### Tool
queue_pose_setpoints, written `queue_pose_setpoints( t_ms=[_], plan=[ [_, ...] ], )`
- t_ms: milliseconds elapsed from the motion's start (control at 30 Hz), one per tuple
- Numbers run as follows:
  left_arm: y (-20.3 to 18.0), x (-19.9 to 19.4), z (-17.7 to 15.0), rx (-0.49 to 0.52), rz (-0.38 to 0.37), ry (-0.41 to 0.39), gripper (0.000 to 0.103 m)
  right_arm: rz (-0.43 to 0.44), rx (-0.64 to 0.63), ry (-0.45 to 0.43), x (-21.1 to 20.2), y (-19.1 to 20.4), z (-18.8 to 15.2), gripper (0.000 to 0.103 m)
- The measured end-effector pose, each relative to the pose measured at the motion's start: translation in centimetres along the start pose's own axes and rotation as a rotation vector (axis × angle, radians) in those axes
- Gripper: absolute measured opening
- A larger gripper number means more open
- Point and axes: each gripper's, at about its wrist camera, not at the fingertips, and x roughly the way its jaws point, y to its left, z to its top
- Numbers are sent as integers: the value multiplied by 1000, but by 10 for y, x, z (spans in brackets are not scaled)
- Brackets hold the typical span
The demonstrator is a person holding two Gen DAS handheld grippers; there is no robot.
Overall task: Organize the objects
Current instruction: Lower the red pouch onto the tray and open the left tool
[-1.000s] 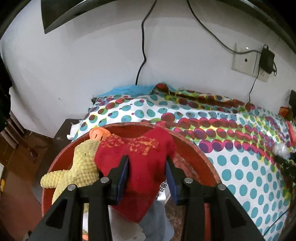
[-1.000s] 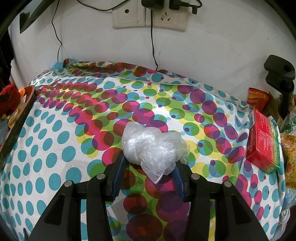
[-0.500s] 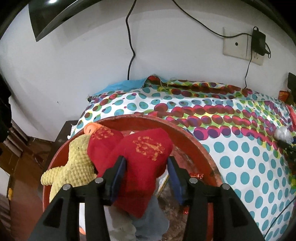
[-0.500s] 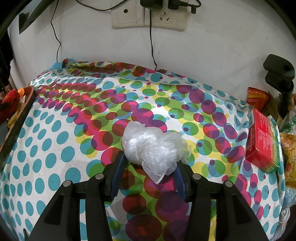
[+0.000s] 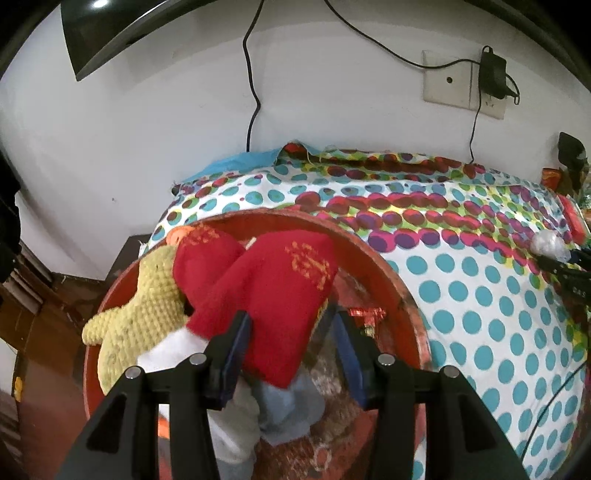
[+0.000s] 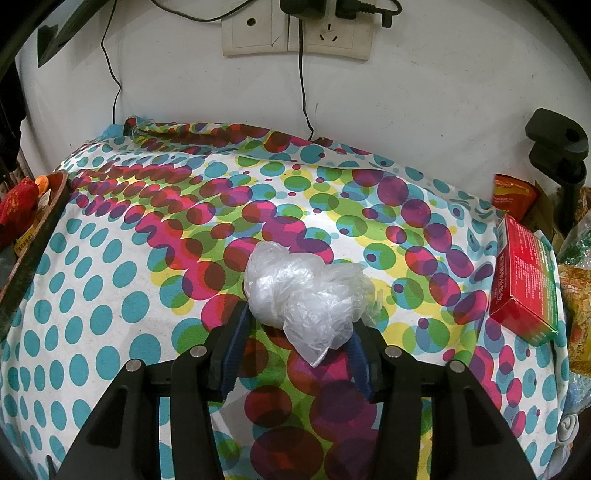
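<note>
A red plush with gold embroidery (image 5: 280, 295) lies in the red basin (image 5: 391, 273), leaning on a yellow knitted toy (image 5: 147, 306). My left gripper (image 5: 291, 319) stands open astride the plush's lower end; a gap shows beside the right pad. In the right wrist view my right gripper (image 6: 301, 317) is shut on a crumpled clear plastic bag (image 6: 295, 291), held just above the spotted tablecloth (image 6: 110, 295). That bag (image 5: 548, 243) also shows at the far right of the left wrist view. The basin's rim (image 6: 37, 236) sits at the left edge of the right view.
A red box (image 6: 524, 280) lies at the table's right edge, with snack packets (image 6: 513, 195) and a black clamp stand (image 6: 557, 147) behind it. Wall sockets (image 6: 295, 33) with hanging cables are at the back. Grey cloth (image 5: 288, 406) lies in the basin's bottom.
The left jaws have widened and let go of the red plush, which now rests tilted in the basin; the left gripper shifted over the basin. The right gripper and bag have stayed put.
</note>
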Motion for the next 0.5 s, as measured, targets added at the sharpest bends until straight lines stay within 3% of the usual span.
queue_pose_setpoints(
  t_ms=[500],
  plan=[
    [0,-29,-39,-37,-69,20,48,0,0,0,0,0,1,47]
  ],
)
